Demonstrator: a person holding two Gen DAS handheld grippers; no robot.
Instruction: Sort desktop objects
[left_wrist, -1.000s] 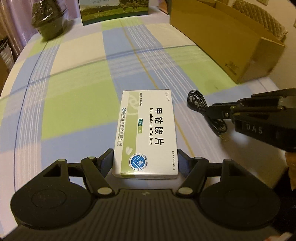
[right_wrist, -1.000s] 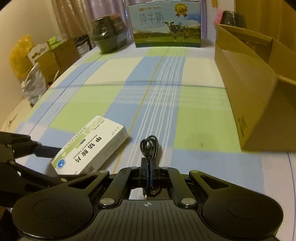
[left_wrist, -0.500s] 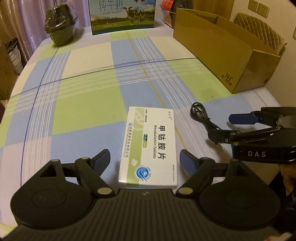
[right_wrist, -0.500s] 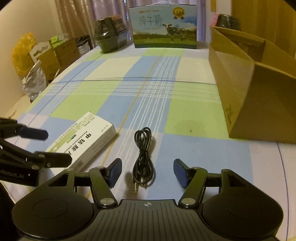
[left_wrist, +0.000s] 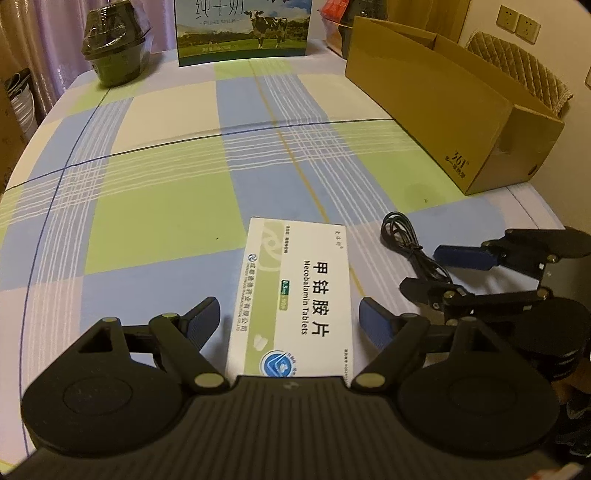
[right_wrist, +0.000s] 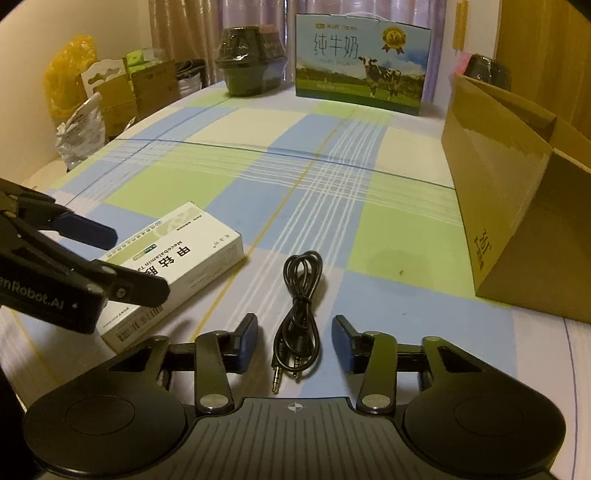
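Cluttered side boxes (right_wrist: 122, 92) show only beyond right tool (right_wrist: 294, 339).

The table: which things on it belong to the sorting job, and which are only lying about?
For the job:
- medicine box, between the fingers of the open left hand-held gripper
- black audio cable, in front of the open right hand-held gripper
- cardboard box, probably the container

Lying about:
- milk carton
- dark wrapped pot
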